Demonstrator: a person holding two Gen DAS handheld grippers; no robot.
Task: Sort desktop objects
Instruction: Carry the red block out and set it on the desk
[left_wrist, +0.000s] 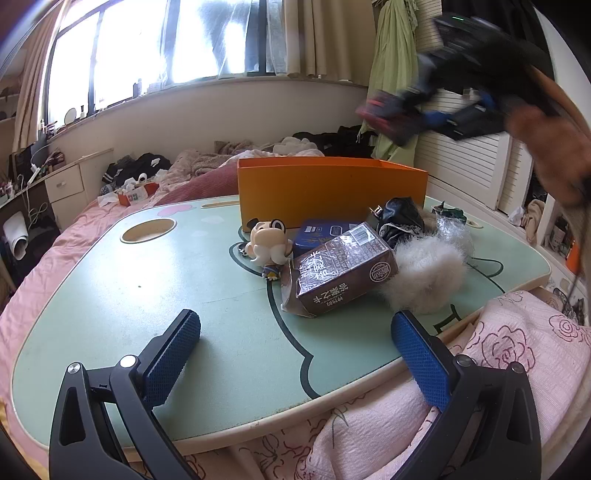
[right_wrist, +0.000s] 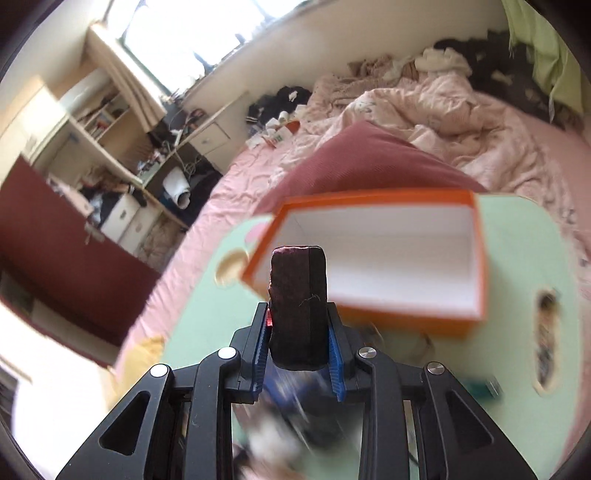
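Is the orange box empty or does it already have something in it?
Empty as far as shown: the right wrist view looks into the orange box and only bare white walls and floor show. The near corner is hidden.

The left gripper (left_wrist: 295, 332) has a black angular frame with triangular cut-outs, round silver screw heads at its joints, and fingers faced with blue knurled pads (left_wrist: 173, 350). The right gripper (right_wrist: 298, 332) is built alike, with black links, silver screws and ribbed blue pads (right_wrist: 335, 365). From the left wrist it is a blurred black body with what may be a small green light on top.
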